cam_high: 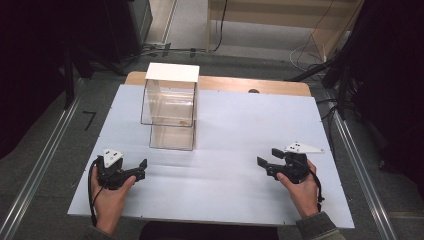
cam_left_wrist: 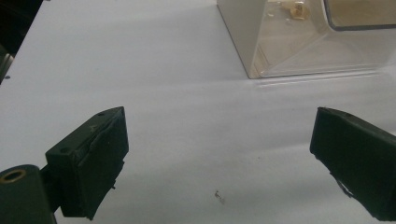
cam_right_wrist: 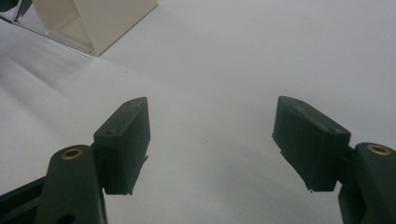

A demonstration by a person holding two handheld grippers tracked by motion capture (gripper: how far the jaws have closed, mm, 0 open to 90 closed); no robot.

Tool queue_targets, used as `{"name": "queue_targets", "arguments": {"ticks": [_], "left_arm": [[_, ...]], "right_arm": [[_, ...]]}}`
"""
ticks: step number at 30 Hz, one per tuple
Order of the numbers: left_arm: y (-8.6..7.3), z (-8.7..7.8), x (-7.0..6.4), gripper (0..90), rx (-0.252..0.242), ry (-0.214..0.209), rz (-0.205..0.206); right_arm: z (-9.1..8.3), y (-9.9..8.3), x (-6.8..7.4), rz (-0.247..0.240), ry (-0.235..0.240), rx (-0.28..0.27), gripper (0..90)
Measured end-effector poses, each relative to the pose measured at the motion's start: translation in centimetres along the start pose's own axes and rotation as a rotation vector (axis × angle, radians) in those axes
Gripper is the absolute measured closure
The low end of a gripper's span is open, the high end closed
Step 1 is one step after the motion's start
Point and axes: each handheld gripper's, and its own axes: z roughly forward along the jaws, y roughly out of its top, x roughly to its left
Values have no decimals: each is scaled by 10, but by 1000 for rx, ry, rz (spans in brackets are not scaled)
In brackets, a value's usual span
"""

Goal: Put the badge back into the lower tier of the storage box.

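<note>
Judging from here, I have nothing begun: the left tongs (cam_high: 131, 171) and right tongs (cam_high: 271, 162) both rest spread and empty on the white table (cam_high: 225, 190), well apart from the untouched clear box (cam_high: 170, 107) standing toward its far side.

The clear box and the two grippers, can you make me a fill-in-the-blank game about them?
1. The clear box has a flat lid coloured ____.
2. The left gripper and the right gripper both have their jaws ____.
3. Both grippers are holding ____.
4. The box stands on a big white sheet laid over a ____ table.

Missing words: white; open; nothing; wooden
</note>
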Motion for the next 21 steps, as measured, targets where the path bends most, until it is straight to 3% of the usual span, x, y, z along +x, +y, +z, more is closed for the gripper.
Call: {"name": "queue_targets", "arguments": {"ticks": [21], "left_arm": [[0,0,1,50,2,-8,-6]], "right_arm": [[-24,-16,-25,44,-66,-5,245]]}}
